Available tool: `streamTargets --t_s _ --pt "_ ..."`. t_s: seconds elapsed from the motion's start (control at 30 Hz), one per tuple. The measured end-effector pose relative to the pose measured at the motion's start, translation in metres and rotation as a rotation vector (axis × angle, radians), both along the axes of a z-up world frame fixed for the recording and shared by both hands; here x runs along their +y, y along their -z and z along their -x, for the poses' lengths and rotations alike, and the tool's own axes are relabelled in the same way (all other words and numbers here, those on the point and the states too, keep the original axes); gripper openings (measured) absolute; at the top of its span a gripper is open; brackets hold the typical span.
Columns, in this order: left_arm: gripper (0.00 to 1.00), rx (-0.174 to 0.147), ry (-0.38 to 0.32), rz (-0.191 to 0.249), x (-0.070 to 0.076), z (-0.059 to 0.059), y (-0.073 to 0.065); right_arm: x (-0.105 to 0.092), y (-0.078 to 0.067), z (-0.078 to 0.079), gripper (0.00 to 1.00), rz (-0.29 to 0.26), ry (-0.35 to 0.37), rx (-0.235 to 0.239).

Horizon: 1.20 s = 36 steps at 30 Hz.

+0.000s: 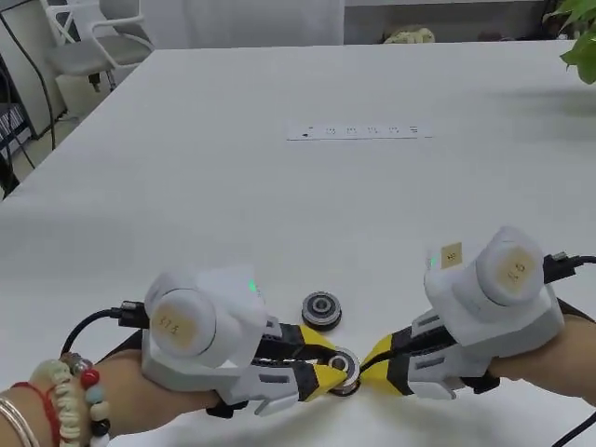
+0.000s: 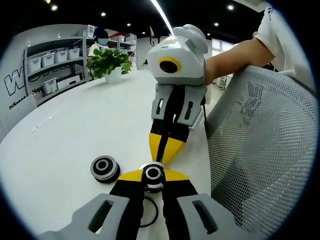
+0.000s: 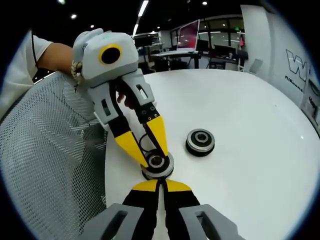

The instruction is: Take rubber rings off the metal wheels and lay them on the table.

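Observation:
A bare-looking metal wheel [image 1: 345, 362] lies near the table's front edge. My left gripper [image 1: 337, 372] is shut on it, one yellow jaw on each side of the wheel [image 2: 153, 173]. My right gripper [image 1: 365, 365] comes from the opposite side, shut, with its tips against the wheel's rim [image 3: 158, 162]; I cannot tell whether it pinches anything. A loose black rubber ring [image 2: 156, 214] lies on the table under my left jaws. A second wheel [image 1: 321, 309] with a black ring around it stands just beyond.
The white table [image 1: 279, 214] stretches far ahead, with a power strip [image 1: 358, 131] at its middle. An office chair [image 1: 93, 37] stands at the far left and a plant [image 1: 582, 42] at the far right. A mesh chair back [image 2: 260, 150] is close behind me.

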<state>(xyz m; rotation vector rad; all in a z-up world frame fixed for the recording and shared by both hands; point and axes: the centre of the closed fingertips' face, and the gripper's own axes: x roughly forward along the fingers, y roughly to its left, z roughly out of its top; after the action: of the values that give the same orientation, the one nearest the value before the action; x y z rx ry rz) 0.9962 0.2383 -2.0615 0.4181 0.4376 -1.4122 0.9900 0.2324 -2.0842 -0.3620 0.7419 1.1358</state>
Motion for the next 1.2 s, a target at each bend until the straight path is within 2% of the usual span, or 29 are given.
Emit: streamTargets --t_s 0.1,0.17,0.27,0.3,0.33,0.4,0.47,0.57,0.77,0.87,0.97,1.03,1.1,1.2 --pt "0.08 0.0 -0.001 0.0 0.0 0.0 0.0 0.0 0.0 0.0 0.0 -0.001 0.011 0.008" --pt "0.08 0.001 -0.001 0.002 0.0 0.0 0.0 0.0 0.0 -0.001 0.0 -0.003 0.051 0.048" --pt "0.08 0.001 -0.001 0.002 0.0 0.0 0.0 0.001 0.0 0.0 0.0 0.004 0.032 0.022" --pt "0.08 0.001 -0.001 0.002 0.0 0.0 0.0 0.001 0.0 -0.001 0.0 0.006 0.047 0.035" --pt "0.08 0.001 -0.001 0.002 0.0 0.0 0.0 0.0 0.0 -0.001 0.0 0.005 0.09 0.073" --pt "0.08 0.001 0.0 0.0 0.001 0.0 0.0 0.001 0.0 -0.003 0.0 0.01 0.094 0.078" --pt "0.08 0.001 -0.002 -0.001 0.001 -0.001 0.0 0.0 0.0 -0.003 0.0 -0.002 0.147 0.116" --pt "0.08 0.0 0.0 -0.003 0.001 -0.001 0.0 -0.001 0.001 -0.004 0.0 -0.012 0.188 0.155" --pt "0.08 -0.004 0.004 -0.007 0.001 -0.001 0.0 -0.006 -0.003 -0.007 0.0 -0.066 0.264 0.218" --pt "0.08 -0.003 0.004 -0.006 0.001 -0.001 0.0 -0.006 -0.008 -0.01 0.0 -0.12 0.308 0.244" --pt "0.08 -0.003 0.004 -0.006 0.002 0.0 0.0 -0.002 -0.015 -0.01 0.0 -0.19 0.346 0.3" --pt "0.08 -0.005 0.005 -0.006 0.002 0.0 0.0 -0.005 -0.012 -0.011 0.0 -0.186 0.349 0.302" --pt "0.08 -0.008 0.007 -0.007 0.002 0.0 0.0 -0.003 -0.015 -0.009 0.0 -0.235 0.373 0.348" --pt "0.08 -0.011 0.007 -0.007 0.001 0.0 0.0 -0.003 -0.015 -0.008 0.0 -0.219 0.367 0.337"
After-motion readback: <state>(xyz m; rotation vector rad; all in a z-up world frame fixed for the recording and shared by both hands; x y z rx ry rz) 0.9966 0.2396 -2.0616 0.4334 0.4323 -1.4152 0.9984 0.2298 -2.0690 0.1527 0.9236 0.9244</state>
